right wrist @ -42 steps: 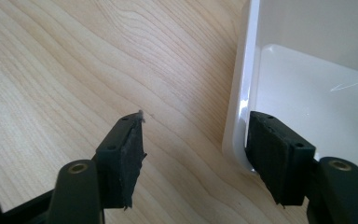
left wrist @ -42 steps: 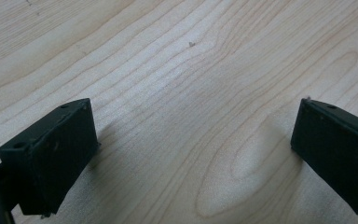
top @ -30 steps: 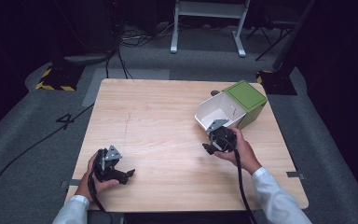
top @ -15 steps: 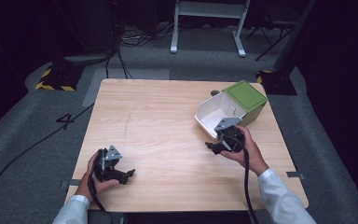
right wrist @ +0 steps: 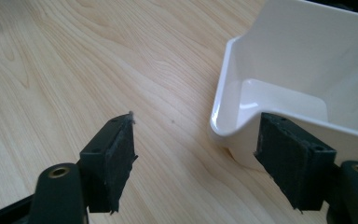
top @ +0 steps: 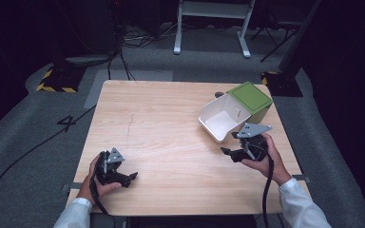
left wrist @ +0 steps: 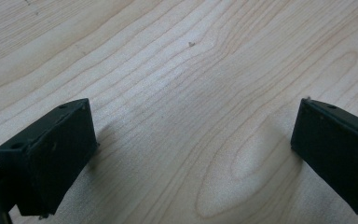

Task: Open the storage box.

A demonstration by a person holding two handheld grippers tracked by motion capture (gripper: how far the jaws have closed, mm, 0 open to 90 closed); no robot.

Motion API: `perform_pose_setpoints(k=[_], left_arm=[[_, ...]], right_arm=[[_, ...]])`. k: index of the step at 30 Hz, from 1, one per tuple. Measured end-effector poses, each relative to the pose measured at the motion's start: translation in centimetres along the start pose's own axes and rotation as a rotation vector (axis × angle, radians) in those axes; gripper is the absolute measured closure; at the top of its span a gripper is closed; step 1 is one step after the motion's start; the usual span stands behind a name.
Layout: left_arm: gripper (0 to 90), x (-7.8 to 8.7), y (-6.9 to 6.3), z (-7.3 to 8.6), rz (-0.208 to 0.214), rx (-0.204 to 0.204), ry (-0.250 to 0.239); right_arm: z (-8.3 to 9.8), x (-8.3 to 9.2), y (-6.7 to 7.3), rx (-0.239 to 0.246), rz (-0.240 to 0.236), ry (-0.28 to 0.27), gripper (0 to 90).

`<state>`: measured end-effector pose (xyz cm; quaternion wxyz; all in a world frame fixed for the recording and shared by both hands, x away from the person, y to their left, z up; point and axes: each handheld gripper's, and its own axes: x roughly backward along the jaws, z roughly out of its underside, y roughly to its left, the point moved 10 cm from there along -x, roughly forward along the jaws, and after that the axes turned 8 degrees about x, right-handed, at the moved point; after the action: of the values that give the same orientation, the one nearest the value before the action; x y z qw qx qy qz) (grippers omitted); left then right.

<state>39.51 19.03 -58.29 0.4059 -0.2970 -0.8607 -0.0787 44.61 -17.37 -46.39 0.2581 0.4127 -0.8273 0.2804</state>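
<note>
I see a light wooden table [top: 171, 123] on grey carpet, with dark surroundings, a white frame's legs [top: 209, 28] beyond the far edge and cables [top: 123, 42] on the floor. My right gripper [top: 230, 153] sits in the person's right hand [top: 261, 159] near the table's right edge, its jaws spread apart and holding nothing. Just beyond it stands a white open bin [top: 221, 121] with a green box [top: 250, 99] touching its far side. In the right gripper view the bin's near corner [right wrist: 223, 126] lies just ahead of one jaw, its rim partly hidden behind that jaw; bare wood lies between the jaws. My left gripper [top: 130, 176], in the left hand [top: 97, 183] near the front left, is also spread wide and empty, with bare grain ahead of it, well apart from the bin.
</note>
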Motion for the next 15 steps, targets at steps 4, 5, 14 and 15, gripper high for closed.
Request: perform_pose_setpoints(k=[4,5,14,15], left_arm=[[0.1,0.0,0.0,0.0,0.001,0.000,0.001],[0.1,0.0,0.0,0.0,0.001,0.000,0.000],[0.1,0.0,0.0,0.0,0.001,0.001,0.000],[0.1,0.0,0.0,0.0,0.001,0.000,0.000]], right_arm=[[1.6,0.5,-0.5,0.007,0.008,0.002,25.5],[2.1,0.6,-0.6,0.010,0.008,0.002,24.6],[6.8,1.0,-1.3,0.022,0.014,0.027,21.1],[7.7,1.1,-1.5,0.019,0.018,0.033,19.9]])
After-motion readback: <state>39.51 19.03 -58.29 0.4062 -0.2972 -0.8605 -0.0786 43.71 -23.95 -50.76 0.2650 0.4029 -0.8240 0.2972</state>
